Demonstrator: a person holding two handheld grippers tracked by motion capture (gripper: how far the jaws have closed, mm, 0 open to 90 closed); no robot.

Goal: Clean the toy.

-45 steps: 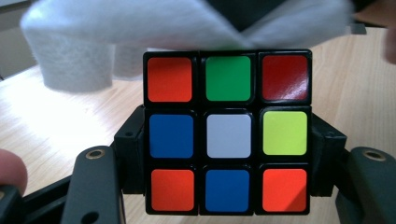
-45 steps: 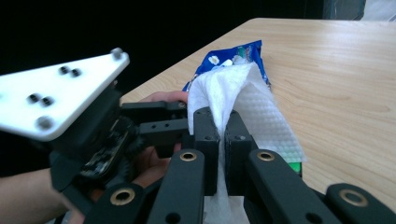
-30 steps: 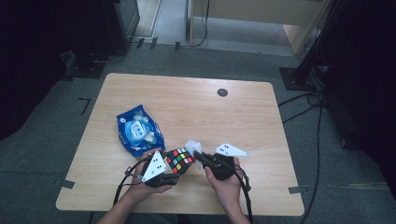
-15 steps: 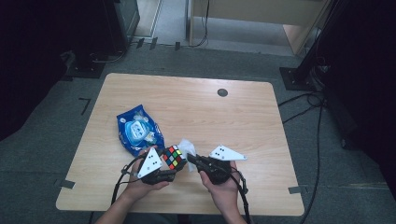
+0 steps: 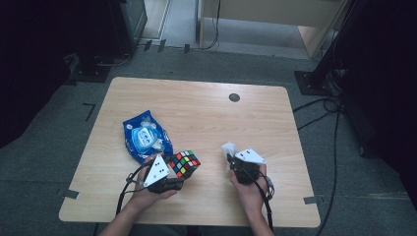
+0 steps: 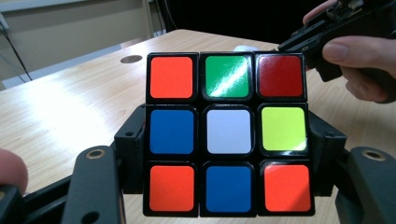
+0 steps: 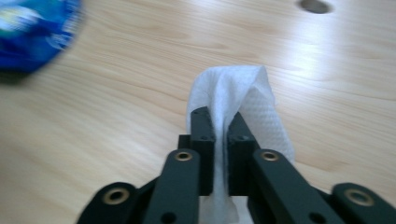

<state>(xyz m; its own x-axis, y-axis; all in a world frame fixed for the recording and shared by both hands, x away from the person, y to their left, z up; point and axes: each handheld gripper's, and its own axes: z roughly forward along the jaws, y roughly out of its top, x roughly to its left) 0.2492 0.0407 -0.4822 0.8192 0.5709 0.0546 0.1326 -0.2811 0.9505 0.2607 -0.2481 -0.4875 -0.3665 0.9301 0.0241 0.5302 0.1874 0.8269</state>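
Since half a second ago, the right gripper (image 5: 230, 160) has drawn away to the right of the puzzle cube (image 5: 185, 163), and a clear stretch of wooden table (image 5: 206, 118) now lies between them; the cube itself sits a little farther right than before.

From above, the left gripper (image 5: 177, 172) holds the cube near the table's front edge, with a blue snack packet (image 5: 146, 137) lying just behind and to the left of the cube. The packet appears sealed; its contents cannot be seen.

Looking along the left gripper's jaws, they are clamped on the cube's two sides. The near face shows nine stickers: orange, green and red on top, blue, white and yellow in the middle, orange, blue and orange below. Beyond the cube, to its right, the other hand's fingers (image 6: 359, 60) wrap a black gripper body.

Looking along the right gripper's jaws, they are pinched together on a folded white tissue (image 7: 243, 98), which stands up above them.

Both hands come in from the table's front edge, the left hand (image 5: 147, 194) behind the cube, the right hand (image 5: 251, 189) well to the cube's right.
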